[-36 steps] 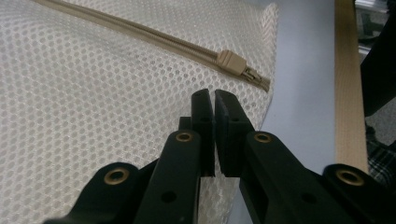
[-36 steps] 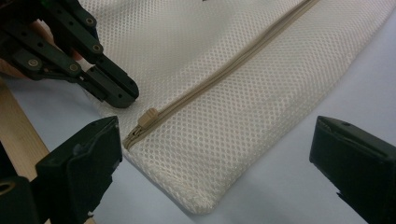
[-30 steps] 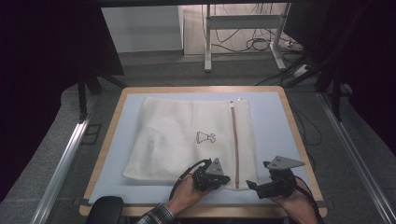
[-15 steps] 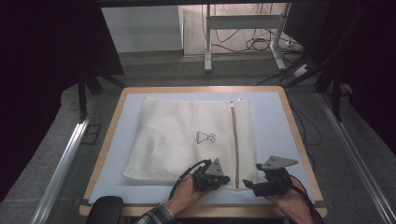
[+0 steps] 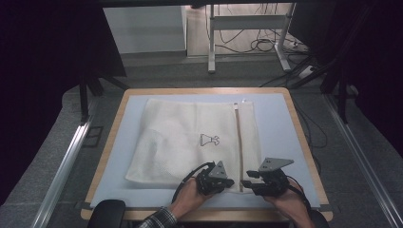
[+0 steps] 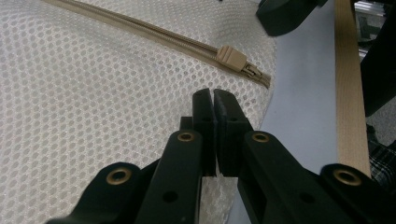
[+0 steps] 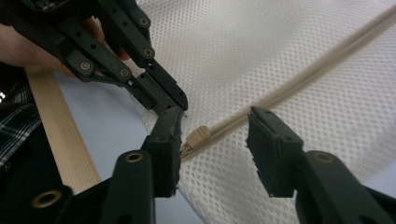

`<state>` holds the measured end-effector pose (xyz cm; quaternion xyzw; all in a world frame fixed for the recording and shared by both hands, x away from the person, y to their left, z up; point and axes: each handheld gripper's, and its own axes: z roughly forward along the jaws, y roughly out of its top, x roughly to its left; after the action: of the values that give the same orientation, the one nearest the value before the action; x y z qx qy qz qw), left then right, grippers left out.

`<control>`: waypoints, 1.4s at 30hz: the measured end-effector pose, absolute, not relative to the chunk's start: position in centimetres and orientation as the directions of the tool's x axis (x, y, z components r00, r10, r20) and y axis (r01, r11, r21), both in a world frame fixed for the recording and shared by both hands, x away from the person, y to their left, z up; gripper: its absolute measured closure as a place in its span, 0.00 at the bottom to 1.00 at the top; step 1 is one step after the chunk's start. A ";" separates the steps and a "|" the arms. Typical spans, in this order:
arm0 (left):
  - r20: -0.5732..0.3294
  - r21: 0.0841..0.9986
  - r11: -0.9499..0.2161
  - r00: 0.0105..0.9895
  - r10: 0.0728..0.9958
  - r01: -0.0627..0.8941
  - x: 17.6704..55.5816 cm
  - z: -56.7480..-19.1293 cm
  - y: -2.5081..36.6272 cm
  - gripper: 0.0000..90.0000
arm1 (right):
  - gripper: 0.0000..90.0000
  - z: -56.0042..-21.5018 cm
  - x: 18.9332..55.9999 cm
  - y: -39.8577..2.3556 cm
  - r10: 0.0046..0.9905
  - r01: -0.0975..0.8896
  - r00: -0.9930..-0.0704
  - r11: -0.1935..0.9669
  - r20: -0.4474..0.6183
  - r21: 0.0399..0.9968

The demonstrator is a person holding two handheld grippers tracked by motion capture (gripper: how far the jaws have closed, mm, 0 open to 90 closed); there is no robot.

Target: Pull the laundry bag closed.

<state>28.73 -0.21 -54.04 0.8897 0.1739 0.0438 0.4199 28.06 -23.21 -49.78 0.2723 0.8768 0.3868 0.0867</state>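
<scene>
A white mesh laundry bag [image 5: 190,142] lies flat on the light blue mat [image 5: 275,123], its beige zipper [image 5: 239,142] running front to back. My left gripper [image 5: 233,181] [image 6: 215,100] is shut on the bag's near edge, just beside the zipper's end. The beige zipper pull [image 6: 232,58] [image 7: 198,136] sits at that near end. My right gripper [image 5: 244,183] [image 7: 215,116] straddles the pull and its jaws have just been closing; a gap remains on both sides of the pull, smaller at the left jaw.
The mat covers a wooden table [image 5: 304,142] whose front edge [image 7: 60,135] is right by the hands. A plaid sleeve [image 5: 159,219] enters at the bottom. Metal rails [image 5: 62,166] flank the table, and a desk frame with cables [image 5: 252,33] stands behind it.
My right gripper has shifted a little left toward the zipper's near end, and its jaws have narrowed around the pull. My left gripper has stayed put.
</scene>
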 end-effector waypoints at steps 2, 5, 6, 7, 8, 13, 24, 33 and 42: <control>-0.075 0.766 -0.579 0.934 0.350 0.279 28.7 -54.1 -0.3 0.98 | 0.68 -50.0 28.3 -22.7 0.527 0.400 -0.848 0.571 0.054 0.716; -0.077 0.767 -0.577 0.933 0.351 0.281 28.7 -54.1 -0.3 0.98 | 0.70 -50.2 28.5 -22.4 0.515 0.393 -0.856 0.582 0.051 0.712; -0.078 0.766 -0.579 0.933 0.350 0.281 28.7 -54.1 -0.3 0.98 | 0.71 -50.3 28.6 -22.2 0.504 0.389 -0.862 0.596 0.050 0.702; -0.078 0.766 -0.579 0.933 0.350 0.281 28.7 -54.1 -0.3 0.98 | 0.71 -50.3 28.6 -22.2 0.504 0.389 -0.862 0.596 0.050 0.702; -0.076 0.764 -0.582 0.934 0.348 0.279 28.7 -54.1 -0.2 0.98 | 0.72 -50.4 28.6 -22.2 0.503 0.390 -0.863 0.597 0.052 0.701; -0.074 0.762 -0.585 0.935 0.347 0.277 28.8 -54.0 -0.2 0.98 | 0.75 -50.6 28.9 -22.1 0.493 0.401 -0.866 0.594 0.078 0.697; -0.074 0.760 -0.588 0.936 0.345 0.276 28.8 -54.0 -0.2 0.98 | 0.81 -51.2 29.3 -21.9 0.475 0.425 -0.872 0.610 0.120 0.669; -0.070 0.761 -0.588 0.936 0.344 0.273 28.8 -54.0 -0.2 0.98 | 0.93 -50.9 28.8 -21.6 0.434 0.392 -0.894 0.636 0.112 0.664; -0.070 0.761 -0.589 0.937 0.343 0.273 28.8 -54.0 -0.2 0.98 | 0.95 -50.8 28.6 -21.4 0.440 0.381 -0.894 0.655 0.081 0.653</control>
<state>28.81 -0.21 -54.02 0.8903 0.1731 0.0420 0.4191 28.61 -21.38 -50.81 0.2259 0.9086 0.3488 0.0422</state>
